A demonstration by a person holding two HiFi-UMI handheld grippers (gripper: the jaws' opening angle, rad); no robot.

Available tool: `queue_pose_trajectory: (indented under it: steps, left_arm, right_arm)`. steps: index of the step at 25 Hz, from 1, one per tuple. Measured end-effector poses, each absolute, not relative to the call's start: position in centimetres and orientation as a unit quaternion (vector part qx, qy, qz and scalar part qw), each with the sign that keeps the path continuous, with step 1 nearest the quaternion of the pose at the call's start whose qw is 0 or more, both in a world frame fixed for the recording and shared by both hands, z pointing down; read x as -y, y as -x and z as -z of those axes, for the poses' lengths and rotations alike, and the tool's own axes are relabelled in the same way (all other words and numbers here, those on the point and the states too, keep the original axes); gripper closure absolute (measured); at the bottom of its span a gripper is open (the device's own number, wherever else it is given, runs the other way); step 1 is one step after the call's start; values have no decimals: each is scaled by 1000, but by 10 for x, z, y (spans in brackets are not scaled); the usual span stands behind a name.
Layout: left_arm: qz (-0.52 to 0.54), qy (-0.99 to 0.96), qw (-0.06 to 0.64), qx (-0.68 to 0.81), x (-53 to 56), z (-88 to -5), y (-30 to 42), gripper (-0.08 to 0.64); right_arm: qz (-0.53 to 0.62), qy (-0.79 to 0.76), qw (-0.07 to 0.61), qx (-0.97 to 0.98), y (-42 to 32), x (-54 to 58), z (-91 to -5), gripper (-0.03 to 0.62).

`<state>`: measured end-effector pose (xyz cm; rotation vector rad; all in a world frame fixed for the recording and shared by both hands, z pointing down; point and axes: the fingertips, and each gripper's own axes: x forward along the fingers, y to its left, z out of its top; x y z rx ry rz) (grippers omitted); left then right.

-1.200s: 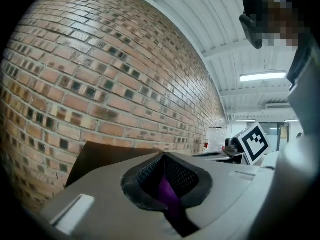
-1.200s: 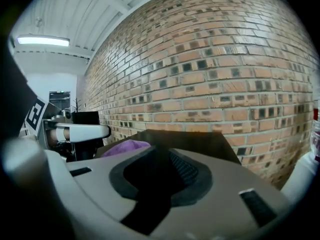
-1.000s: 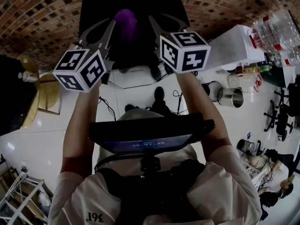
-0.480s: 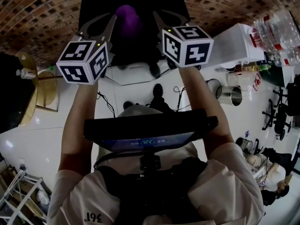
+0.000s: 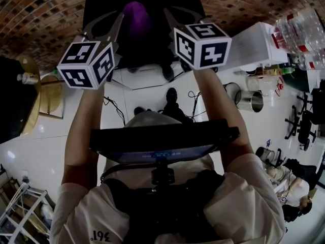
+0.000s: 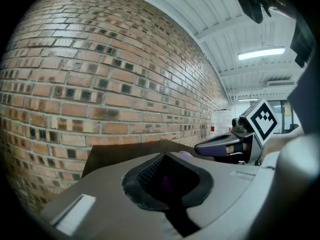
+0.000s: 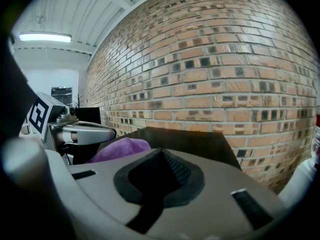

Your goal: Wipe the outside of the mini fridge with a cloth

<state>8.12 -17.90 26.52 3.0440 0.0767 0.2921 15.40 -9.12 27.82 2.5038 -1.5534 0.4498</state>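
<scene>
Purple cloth (image 5: 136, 17) lies bunched on the flat top of the black mini fridge (image 5: 101, 4), which stands against a brick wall (image 5: 40, 9). The person holds both grippers up at the fridge's front edge, with the cloth between them in the head view.

The left gripper (image 5: 118, 22) has its tongs pressed together on the cloth. In the left gripper view a streak of purple shows in the hollow between them, and more cloth bulges just past the tips. The right gripper (image 5: 170, 17) sits just beside the cloth on its other side. Its tongs are pressed together too, with nothing between them – the right gripper view shows only the dark fridge top and brick beyond their tips. From that view the cloth mound sits off to the left, under the left gripper's grey finger. Whether either gripper touches the fridge top itself cannot be told.
</scene>
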Motion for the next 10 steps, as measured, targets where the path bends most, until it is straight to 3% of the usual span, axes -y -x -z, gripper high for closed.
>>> queue_pose_trajectory:
  steps: [10]
  left_arm:
    - [-96,-994,41,-26,181,-265,-81,555]
  right_arm:
    - [-151,-836,83,521,-153,94,-278,580]
